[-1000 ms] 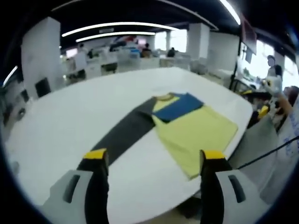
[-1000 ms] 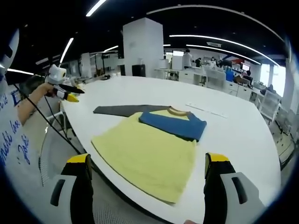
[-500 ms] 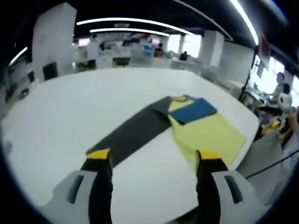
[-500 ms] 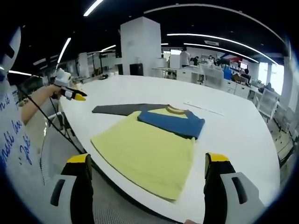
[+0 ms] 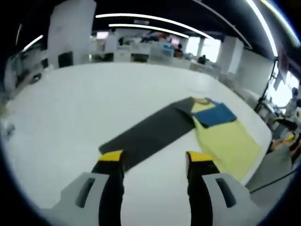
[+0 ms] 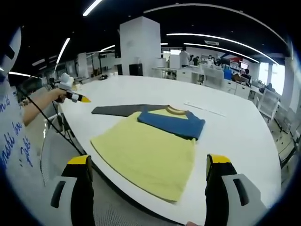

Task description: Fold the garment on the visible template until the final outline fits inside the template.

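A long-sleeved shirt lies flat on the white table (image 5: 56, 108). Its yellow body (image 6: 146, 155) reaches the near edge in the right gripper view. A blue sleeve (image 6: 171, 123) is folded across the chest, and a dark grey sleeve (image 5: 146, 134) stretches straight out. My left gripper (image 5: 155, 160) is open just short of the grey sleeve's end, its jaws either side of the cuff and above the table. In the right gripper view a hand holds the left gripper (image 6: 71, 95) at the table's far left edge. My right gripper (image 6: 148, 165) is open in front of the yellow hem.
A thin pale line (image 6: 204, 111) lies on the table (image 6: 244, 136) beyond the collar. A cable (image 6: 56, 129) hangs from the left gripper past the table edge. Desks, chairs and people stand in the office behind, and a white pillar (image 6: 138, 49) rises beyond the table.
The left gripper has moved in over the table toward the grey sleeve's end, and its jaws have narrowed somewhat. The right gripper and the shirt have stayed put.
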